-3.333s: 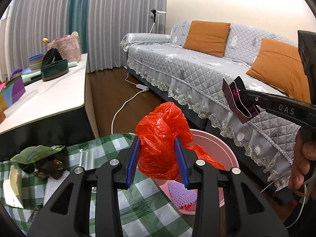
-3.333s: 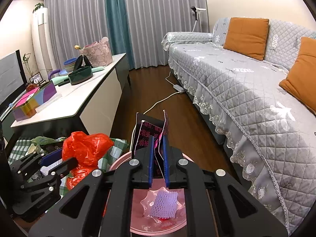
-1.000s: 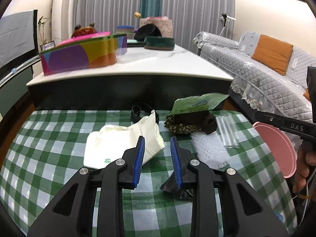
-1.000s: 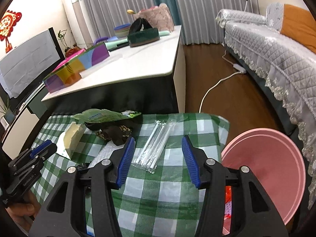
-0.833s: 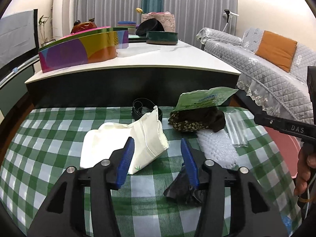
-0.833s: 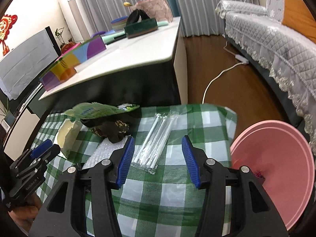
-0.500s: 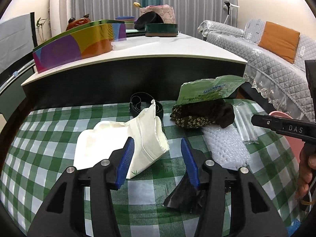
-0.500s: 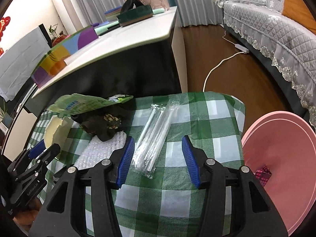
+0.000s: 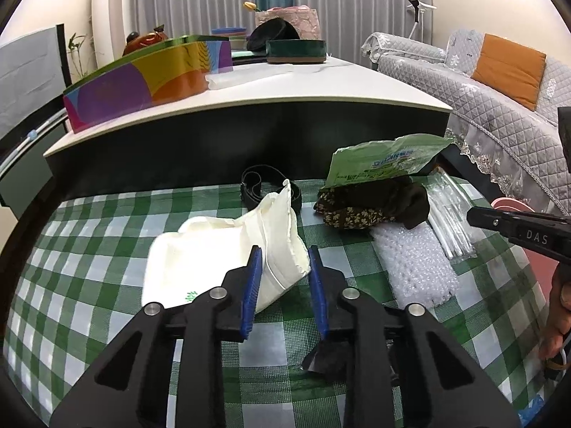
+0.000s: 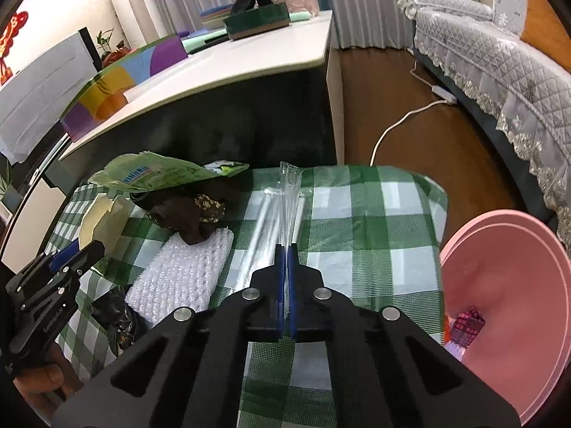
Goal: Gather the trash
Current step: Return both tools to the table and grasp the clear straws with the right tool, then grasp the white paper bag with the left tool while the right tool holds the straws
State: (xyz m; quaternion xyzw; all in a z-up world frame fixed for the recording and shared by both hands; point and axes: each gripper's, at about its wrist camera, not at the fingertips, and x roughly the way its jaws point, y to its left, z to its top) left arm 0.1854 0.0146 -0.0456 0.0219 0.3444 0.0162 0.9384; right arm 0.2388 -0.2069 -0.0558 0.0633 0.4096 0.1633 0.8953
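Right gripper [image 10: 284, 249] has just clamped the clear straw packet [image 10: 282, 210] near the table's far edge; slippery film may slide free. Left gripper [image 9: 284, 267], jaws just narrowing around the cream bag [image 9: 228, 249], may only snag a fold. The pink bin [image 10: 506, 285] waits right.

tablecloth [image 9: 89, 235] grn/wht check | bin [image 10: 517, 303] pink | bag [image 9: 214, 253] cream

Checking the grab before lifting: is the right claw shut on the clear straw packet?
Shut: the right claw pinches the clear straw packet, its wrapper bunched upward.
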